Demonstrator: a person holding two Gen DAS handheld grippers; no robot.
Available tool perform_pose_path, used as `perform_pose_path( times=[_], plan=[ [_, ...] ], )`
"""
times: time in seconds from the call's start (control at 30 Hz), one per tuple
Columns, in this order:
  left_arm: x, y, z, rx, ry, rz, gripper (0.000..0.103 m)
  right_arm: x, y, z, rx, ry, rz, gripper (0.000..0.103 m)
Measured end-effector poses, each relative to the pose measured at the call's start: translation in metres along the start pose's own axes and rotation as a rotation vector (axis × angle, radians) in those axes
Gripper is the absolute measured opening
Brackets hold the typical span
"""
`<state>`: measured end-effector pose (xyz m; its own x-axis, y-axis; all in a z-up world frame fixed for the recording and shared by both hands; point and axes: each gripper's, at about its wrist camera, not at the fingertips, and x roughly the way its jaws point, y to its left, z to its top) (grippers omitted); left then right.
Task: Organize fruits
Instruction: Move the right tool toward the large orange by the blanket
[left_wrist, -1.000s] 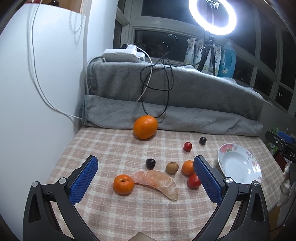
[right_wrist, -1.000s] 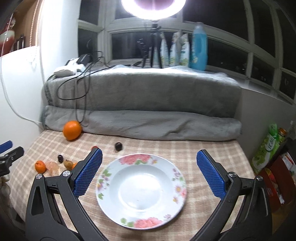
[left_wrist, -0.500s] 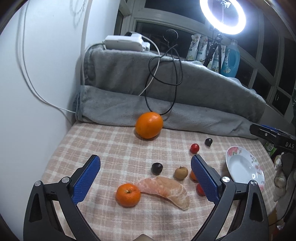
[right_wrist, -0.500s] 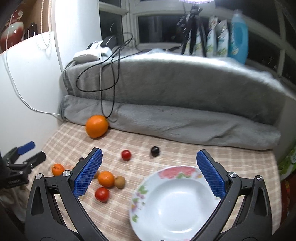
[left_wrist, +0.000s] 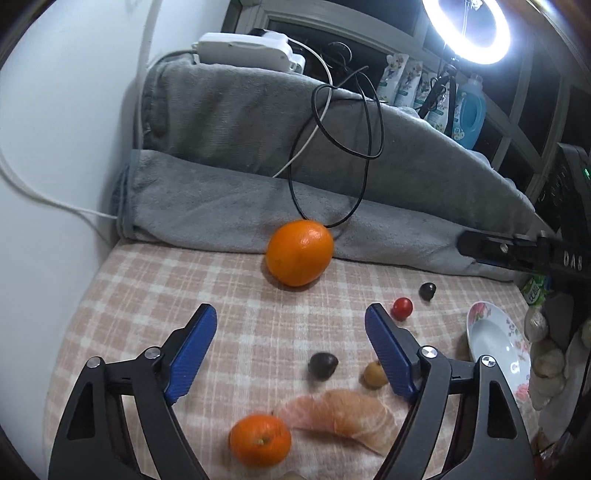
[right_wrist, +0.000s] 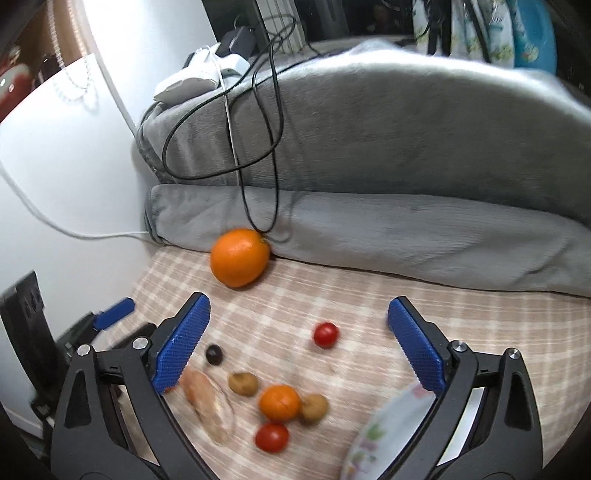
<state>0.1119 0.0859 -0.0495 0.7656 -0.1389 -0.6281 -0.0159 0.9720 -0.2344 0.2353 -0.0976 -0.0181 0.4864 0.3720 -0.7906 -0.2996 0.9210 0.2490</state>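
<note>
A large orange (left_wrist: 299, 256) lies at the back of the checked cloth (left_wrist: 155, 295), against the grey blanket. My left gripper (left_wrist: 290, 315) hovers just short of it; its jaws are closing with nothing between them. Under it lie a small mandarin (left_wrist: 260, 434), a peeled citrus piece (left_wrist: 340, 415), a dark fruit (left_wrist: 322, 364) and a brown fruit (left_wrist: 373, 373). My right gripper (right_wrist: 297, 308) stands open and empty over the fruit cluster: a cherry tomato (right_wrist: 325, 335), a mandarin (right_wrist: 279, 402), a tomato (right_wrist: 271, 436). The flowered plate (right_wrist: 384, 435) sits at its lower right.
A folded grey blanket (left_wrist: 388, 236) walls the back of the table, with black and white cables (left_wrist: 332, 155) hanging over it. A white wall (left_wrist: 55, 166) bounds the left side. A ring light (left_wrist: 467, 31) and bottles stand at the window.
Both grippers have moved toward the large orange. The left jaws have narrowed. The right gripper has swung left, off the plate and over the small fruits.
</note>
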Motion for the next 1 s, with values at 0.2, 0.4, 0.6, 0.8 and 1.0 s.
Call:
perform_pose_path(
  times=[0.2, 0.4, 0.6, 0.8, 1.0],
  plan=[
    [0.025, 0.000, 0.007, 0.023, 0.045, -0.006, 0.076, 0.033, 0.006, 0.019, 0.074, 0.056, 0.047, 0.099],
    [0.044, -0.003, 0.012, 0.037, 0.071, -0.024, 0.072, 0.062, 0.010, 0.031, 0.136, 0.114, 0.086, 0.090],
    [0.056, -0.004, 0.016, 0.034, 0.080, -0.033, 0.067, 0.077, 0.013, 0.038, 0.158, 0.131, 0.105, 0.090],
    [0.071, -0.004, 0.017, 0.029, 0.106, -0.042, 0.062, 0.098, 0.017, 0.045, 0.175, 0.164, 0.121, 0.084],
    [0.078, -0.002, 0.025, 0.001, 0.122, -0.066, 0.060, 0.121, 0.010, 0.046, 0.235, 0.207, 0.149, 0.077]
  ],
)
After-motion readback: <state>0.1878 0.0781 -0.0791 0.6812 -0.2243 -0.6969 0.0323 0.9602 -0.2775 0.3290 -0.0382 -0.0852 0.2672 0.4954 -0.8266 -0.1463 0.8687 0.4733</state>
